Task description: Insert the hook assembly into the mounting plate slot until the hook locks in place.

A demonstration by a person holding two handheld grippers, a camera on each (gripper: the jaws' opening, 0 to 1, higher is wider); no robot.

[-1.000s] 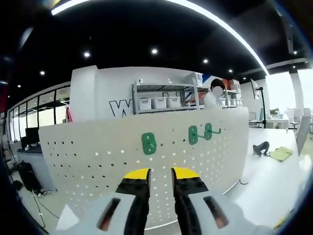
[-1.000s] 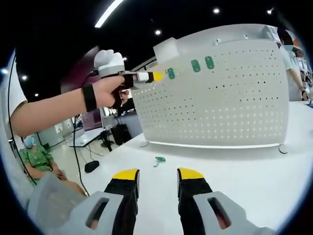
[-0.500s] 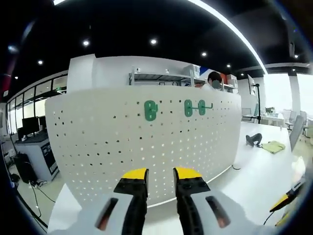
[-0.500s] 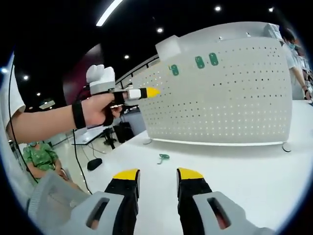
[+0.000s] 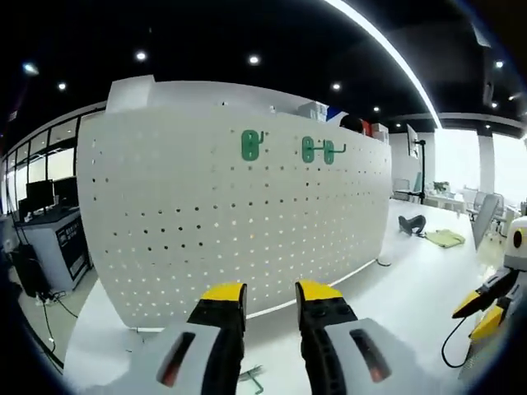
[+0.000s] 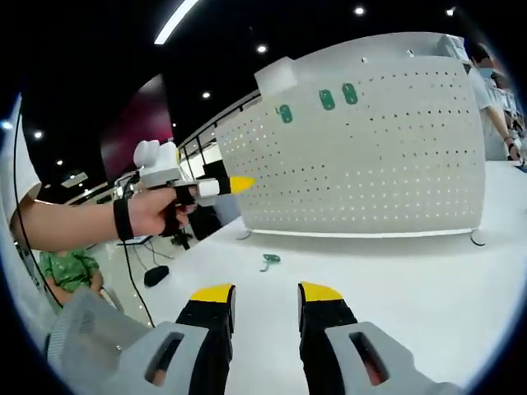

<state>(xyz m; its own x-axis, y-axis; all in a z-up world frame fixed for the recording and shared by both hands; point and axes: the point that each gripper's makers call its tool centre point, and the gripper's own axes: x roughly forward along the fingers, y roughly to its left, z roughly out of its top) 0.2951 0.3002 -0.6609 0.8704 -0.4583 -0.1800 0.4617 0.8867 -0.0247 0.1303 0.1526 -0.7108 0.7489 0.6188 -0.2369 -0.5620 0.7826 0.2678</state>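
Note:
The white perforated mounting plate stands upright on the table, with three green hook pieces fixed near its top edge. In the right gripper view the same plate carries those hooks. A loose green hook assembly lies on the white table in front of the plate's left end. My left gripper is open and holds nothing; a hand carries it above and left of the loose hook. My right gripper is open and empty, low over the table, and its yellow tips show at the right edge.
The white table spreads out in front of the plate. A seated person in green is at the far left, below table level. Another person stands past the plate's right end. A dark object and a yellow cloth lie on the table's far right.
The left gripper has dropped lower and pulled back from the plate's top, so the plate rises higher in its view. The right gripper has stayed about where it was.

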